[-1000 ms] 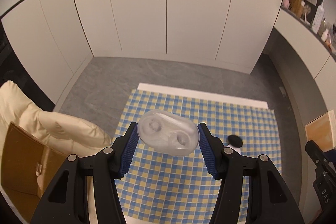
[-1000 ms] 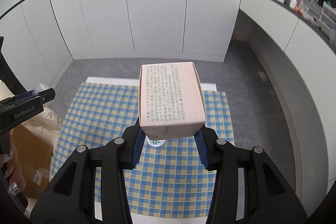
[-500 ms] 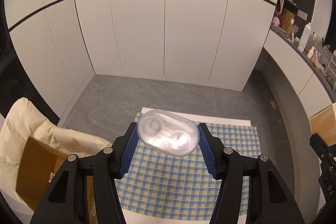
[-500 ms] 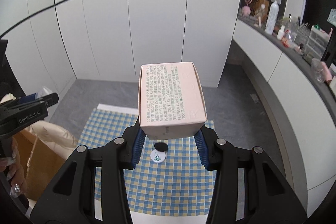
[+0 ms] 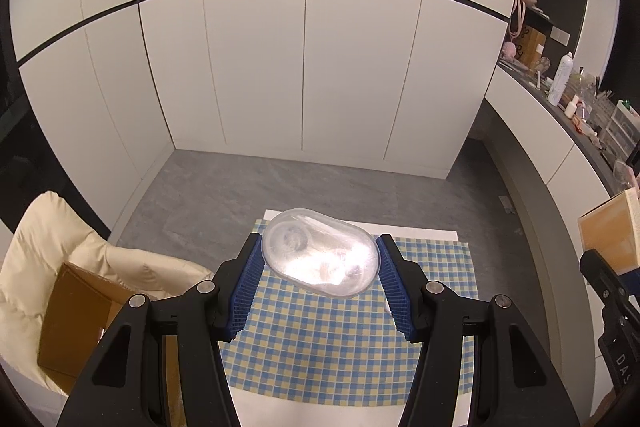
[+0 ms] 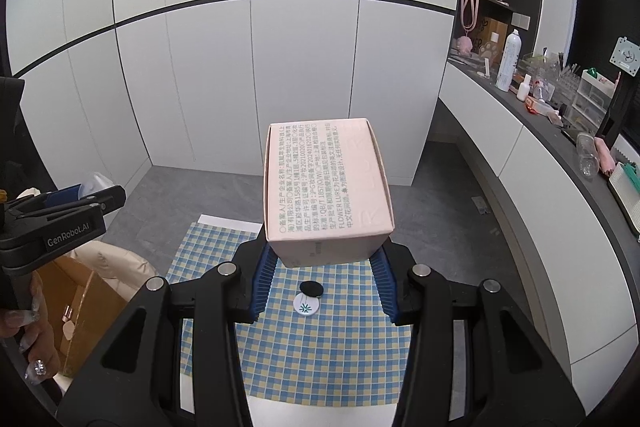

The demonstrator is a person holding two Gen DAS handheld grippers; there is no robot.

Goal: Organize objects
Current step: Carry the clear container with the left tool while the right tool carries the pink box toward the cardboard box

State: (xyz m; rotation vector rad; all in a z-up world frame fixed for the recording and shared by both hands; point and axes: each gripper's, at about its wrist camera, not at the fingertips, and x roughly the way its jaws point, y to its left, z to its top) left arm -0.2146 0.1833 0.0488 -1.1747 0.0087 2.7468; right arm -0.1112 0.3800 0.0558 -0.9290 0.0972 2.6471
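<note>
Both claws loaded, high above the checked cloth [image 5: 344,359]

Left gripper [image 5: 320,267] pinches the clear oval case [image 5: 320,257] at its 12 o'clock; right gripper [image 6: 324,267] pinches the pink box [image 6: 326,187] low, so 1 jolt could tip it out at 12 o'clock.

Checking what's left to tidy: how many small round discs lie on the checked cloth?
2, seen from the right wrist: a black disc and a white disc with a green mark just nearer the camera, their edges overlapping. The held box could hide more.
</note>
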